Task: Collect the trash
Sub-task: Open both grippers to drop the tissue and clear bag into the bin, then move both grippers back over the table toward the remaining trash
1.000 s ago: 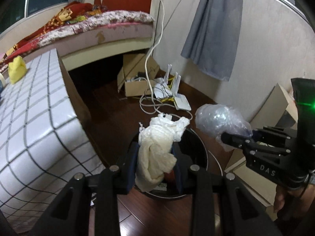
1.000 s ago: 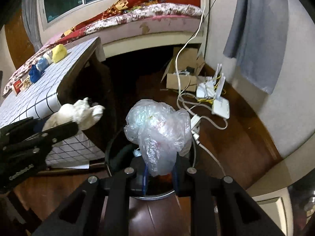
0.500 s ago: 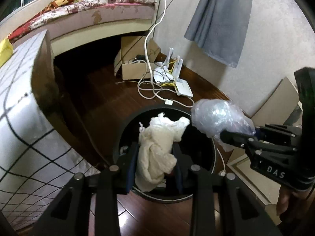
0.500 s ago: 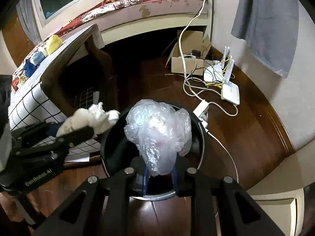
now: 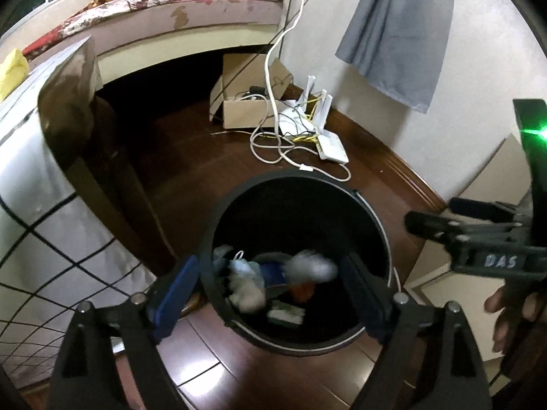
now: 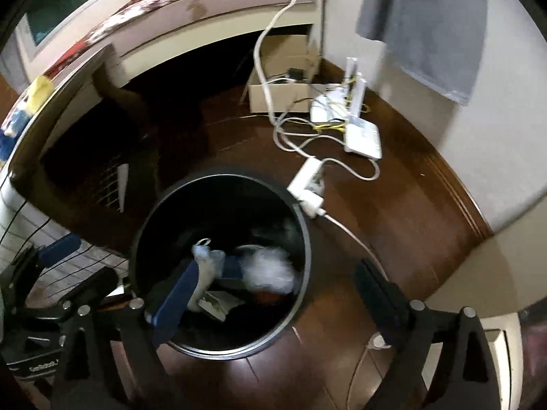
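Observation:
A round black bin (image 5: 294, 205) (image 6: 218, 205) stands on the dark wood floor under both grippers. Inside it, blurred by motion, are the cream cloth wad (image 5: 246, 287) (image 6: 205, 266) and the clear plastic bag (image 5: 311, 266) (image 6: 270, 270), on top of other litter. My left gripper (image 5: 270, 294) hangs over the near rim with its jaws opening and nothing between the pads. My right gripper (image 6: 278, 294) is also over the bin, its jaws opening and empty. Each gripper shows in the other's view: the right gripper (image 5: 430, 218) at the right, the left gripper (image 6: 75, 266) at the lower left.
A table with a checked cloth (image 5: 34, 222) rises close on the left, with a yellow lump (image 5: 12, 68) on it. Behind the bin lie a cardboard box (image 5: 246, 109), white routers and cables (image 5: 328, 140) and a power strip (image 6: 307, 184). Beyond are a bed and a grey curtain (image 5: 400, 34).
Both grippers sank over the bin and went from shut to open. The cloth wad left the left jaws and the plastic bag left the right jaws; both dropped into the bin.

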`<state>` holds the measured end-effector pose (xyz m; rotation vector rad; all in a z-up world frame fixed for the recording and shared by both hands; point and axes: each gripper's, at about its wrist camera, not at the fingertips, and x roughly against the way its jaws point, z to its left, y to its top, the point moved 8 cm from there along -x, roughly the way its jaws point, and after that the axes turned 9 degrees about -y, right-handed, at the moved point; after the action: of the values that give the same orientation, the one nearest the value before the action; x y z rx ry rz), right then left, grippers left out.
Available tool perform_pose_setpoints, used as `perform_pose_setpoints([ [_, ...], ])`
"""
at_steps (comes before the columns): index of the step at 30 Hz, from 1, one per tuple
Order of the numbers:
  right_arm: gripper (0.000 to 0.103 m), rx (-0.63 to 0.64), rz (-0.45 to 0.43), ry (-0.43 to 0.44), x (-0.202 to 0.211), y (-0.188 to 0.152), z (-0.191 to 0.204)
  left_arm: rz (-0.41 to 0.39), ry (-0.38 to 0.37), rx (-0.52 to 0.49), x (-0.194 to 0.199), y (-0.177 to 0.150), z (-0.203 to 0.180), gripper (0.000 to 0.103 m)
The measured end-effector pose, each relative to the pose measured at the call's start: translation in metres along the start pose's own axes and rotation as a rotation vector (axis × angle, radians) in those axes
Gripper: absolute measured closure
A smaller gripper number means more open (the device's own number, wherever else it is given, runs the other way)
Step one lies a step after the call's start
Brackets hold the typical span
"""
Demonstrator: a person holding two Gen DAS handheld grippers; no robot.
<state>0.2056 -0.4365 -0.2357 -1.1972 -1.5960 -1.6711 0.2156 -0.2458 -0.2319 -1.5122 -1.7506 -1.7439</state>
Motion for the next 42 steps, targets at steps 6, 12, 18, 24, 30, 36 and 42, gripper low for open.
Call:
perform_pose_setpoints([
  [6, 0.001, 0.02, 0.002, -0.025, 0.003, -0.003, -0.004, -0.011, 0.02, 0.009, 0.006, 0.0, 0.007, 0.016],
  [12, 0.001, 0.03, -0.023, -0.028, 0.017, -0.003, 0.0, -0.023, 0.033, 0.014, 0.019, -0.002, 0.008, 0.016],
  [18, 0.001, 0.049, -0.069, -0.044, 0.044, -0.007, 0.006, -0.052, 0.036, 0.025, 0.044, -0.004, 0.01, 0.016],
  [24, 0.001, 0.066, -0.12, -0.058, 0.071, -0.007, 0.009, -0.098, 0.051, 0.023, 0.073, -0.002, 0.016, 0.016],
  [30, 0.001, 0.047, -0.144, -0.054, 0.091, -0.01, 0.015, -0.126, 0.066, 0.019, 0.093, -0.003, 0.021, 0.016],
  [36, 0.001, 0.035, -0.188, -0.03, 0.115, -0.011, 0.027, -0.159, 0.079, 0.021, 0.118, -0.006, 0.03, 0.016],
  [42, 0.001, 0.055, -0.222, -0.004, 0.127, -0.011, 0.05, -0.184, 0.122, 0.02, 0.141, -0.008, 0.044, 0.016],
])
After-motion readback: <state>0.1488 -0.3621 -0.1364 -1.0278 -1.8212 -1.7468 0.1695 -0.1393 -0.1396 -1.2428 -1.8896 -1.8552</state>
